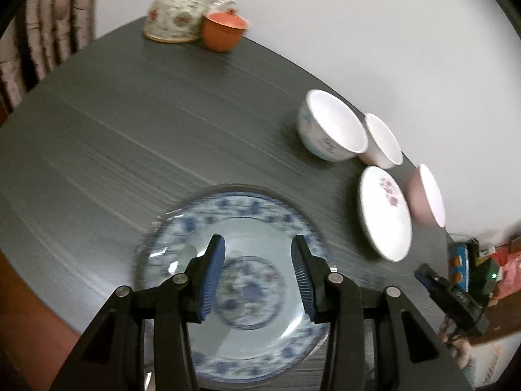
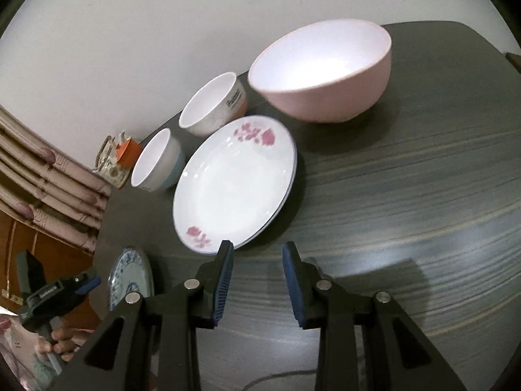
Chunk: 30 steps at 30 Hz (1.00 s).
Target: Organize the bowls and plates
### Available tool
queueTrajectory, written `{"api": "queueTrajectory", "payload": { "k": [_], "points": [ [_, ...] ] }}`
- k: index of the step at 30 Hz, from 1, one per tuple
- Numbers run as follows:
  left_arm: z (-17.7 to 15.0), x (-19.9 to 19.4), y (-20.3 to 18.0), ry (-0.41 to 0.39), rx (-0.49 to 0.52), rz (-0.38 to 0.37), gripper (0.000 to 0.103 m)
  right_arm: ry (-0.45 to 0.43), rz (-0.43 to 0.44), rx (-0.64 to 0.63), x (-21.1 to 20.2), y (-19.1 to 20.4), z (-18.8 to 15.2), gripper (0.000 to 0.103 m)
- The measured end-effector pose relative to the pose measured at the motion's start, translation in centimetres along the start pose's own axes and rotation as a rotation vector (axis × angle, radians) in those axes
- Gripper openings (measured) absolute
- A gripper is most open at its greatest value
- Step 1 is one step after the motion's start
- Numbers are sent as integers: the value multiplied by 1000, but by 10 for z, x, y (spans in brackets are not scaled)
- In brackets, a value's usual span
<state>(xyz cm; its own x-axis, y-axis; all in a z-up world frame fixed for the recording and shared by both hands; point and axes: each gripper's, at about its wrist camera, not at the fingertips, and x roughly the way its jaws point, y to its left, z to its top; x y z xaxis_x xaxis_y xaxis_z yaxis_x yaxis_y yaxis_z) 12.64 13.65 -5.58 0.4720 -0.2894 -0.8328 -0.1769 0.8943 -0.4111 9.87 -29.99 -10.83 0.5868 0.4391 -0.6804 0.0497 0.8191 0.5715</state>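
Left hand-held gripper over the blue-patterned plate on the desk — jaws partly apart, nothing gripped. Right hand-held gripper likewise empty, just beside the pink-flowered plate; pink bowl and two small bowls behind.

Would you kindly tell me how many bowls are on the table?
3: a pink bowl at the far edge, a white bowl beside it, and a blue-patterned bowl next along, all behind the flowered plate.
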Motion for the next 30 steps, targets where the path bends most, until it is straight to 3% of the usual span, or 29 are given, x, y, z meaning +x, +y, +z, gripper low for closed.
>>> {"api": "queueTrajectory", "payload": {
  "k": [9, 15, 30],
  "points": [
    [15, 54, -80, 49, 91, -10, 38, -20, -51, -29, 19, -6, 32, 32],
    [29, 94, -112, 79, 120, -15, 38, -16, -75, -46, 33, -14, 49, 30],
    [38, 151, -140, 155, 167, 28, 32, 27, -76, -57, 63, -22, 65, 25]
  ]
}}
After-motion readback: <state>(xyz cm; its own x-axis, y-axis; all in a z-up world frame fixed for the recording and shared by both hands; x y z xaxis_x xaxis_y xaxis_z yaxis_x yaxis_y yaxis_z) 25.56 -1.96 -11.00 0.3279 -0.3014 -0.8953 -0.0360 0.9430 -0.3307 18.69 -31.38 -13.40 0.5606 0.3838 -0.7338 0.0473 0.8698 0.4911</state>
